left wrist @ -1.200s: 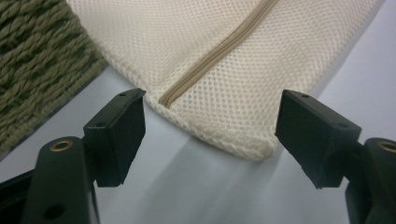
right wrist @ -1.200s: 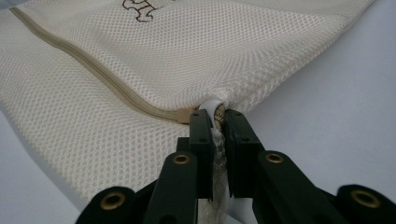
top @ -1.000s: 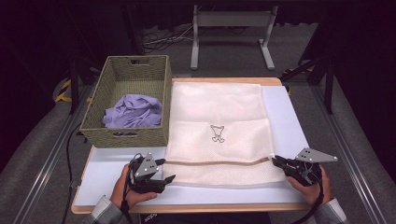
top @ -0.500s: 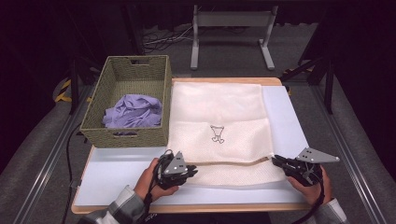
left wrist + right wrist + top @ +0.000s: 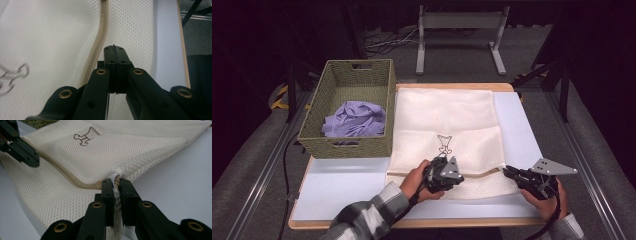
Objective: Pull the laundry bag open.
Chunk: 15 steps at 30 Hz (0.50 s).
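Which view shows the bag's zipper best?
The right gripper view: the zipper runs close up to where the right tool pinches the bag's edge. The left gripper view shows a shorter stretch; the high view, a thin line.

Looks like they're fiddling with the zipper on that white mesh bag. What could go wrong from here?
The left tool has just closed beside the zipper, and its jaws look shut with nothing visible between them. It may have missed the pull, so tugging would open nothing.

The right tool pinches only a corner of the mesh bag. A hard pull along the zipper could slip that thin fabric out or drag the whole bag across the table.
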Motion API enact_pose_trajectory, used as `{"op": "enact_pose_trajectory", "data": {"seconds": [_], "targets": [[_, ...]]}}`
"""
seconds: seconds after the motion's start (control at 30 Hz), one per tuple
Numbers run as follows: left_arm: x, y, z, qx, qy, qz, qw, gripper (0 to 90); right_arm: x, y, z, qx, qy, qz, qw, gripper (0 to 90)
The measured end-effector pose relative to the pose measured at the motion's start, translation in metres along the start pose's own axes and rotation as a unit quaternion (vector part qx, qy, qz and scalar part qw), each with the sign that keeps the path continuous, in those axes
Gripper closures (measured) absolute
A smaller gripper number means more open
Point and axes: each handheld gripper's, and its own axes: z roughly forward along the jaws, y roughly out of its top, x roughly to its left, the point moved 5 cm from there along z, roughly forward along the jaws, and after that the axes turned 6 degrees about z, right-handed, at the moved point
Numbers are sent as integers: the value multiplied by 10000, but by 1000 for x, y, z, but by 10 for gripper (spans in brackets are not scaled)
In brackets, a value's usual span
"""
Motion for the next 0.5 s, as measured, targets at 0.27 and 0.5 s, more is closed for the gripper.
{"op": "enact_pose_trajectory", "data": {"seconds": [0.27, 0.5], "targets": [[5, 24, 39, 34, -142, -118, 9998, 889, 4, 2, -1, -83, 115, 10, 9999, 833], [12, 28, 58, 23, -227, -356, 9991, 848, 8, 3, -1, -127, 225, -66, 9996, 834]]}}
